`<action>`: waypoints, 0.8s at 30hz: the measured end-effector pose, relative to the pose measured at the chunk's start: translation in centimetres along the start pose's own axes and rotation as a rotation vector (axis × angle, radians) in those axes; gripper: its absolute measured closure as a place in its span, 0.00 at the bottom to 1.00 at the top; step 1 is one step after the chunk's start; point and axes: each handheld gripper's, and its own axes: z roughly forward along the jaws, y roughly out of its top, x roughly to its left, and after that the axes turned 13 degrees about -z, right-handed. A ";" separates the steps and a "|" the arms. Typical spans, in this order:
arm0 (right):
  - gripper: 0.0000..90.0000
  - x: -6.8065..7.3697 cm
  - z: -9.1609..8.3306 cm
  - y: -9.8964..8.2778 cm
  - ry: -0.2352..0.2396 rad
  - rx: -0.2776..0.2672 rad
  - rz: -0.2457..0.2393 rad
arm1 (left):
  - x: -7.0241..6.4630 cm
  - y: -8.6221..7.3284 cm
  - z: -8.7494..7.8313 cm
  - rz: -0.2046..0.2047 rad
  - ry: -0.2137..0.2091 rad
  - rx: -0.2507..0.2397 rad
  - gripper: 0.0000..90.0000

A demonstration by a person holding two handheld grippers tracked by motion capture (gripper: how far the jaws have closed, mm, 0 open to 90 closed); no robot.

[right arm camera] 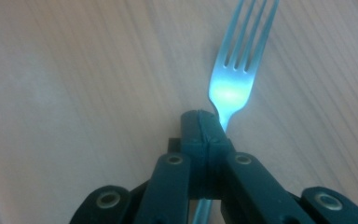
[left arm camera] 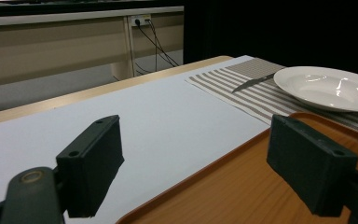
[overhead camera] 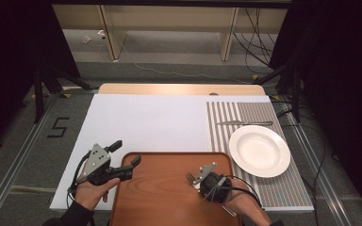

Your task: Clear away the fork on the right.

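A metal fork (right arm camera: 230, 79) is pinched at its neck by my right gripper (right arm camera: 204, 135), whose jaws are shut on it just over the brown tray (overhead camera: 165, 197). From above, the fork (overhead camera: 190, 177) points its tines left and its handle trails back under my right gripper (overhead camera: 199, 181). My left gripper (overhead camera: 126, 154) hovers at the tray's left far corner, jaws wide apart and nothing between them. In its own view, my left gripper (left arm camera: 200, 163) straddles the tray's edge (left arm camera: 242, 186) and the white sheet.
A white plate (overhead camera: 259, 150) rests on a striped placemat (overhead camera: 283, 190) at the right, with a knife (overhead camera: 245, 123) lying beyond it. The plate (left arm camera: 331, 86) and knife (left arm camera: 254, 81) are ahead in the left gripper view. A white sheet (overhead camera: 146, 122) covers the table.
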 end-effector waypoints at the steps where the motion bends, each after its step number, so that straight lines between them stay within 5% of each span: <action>1: 1.00 0.0 0.0 0.0 -0.001 -0.002 0.001 | 0.0 0.0 0.0 0.000 0.001 0.000 0.20; 24: 1.00 -1.5 -0.7 -1.7 -0.068 0.056 0.072 | 0.0 0.0 0.0 0.000 0.003 -0.003 0.20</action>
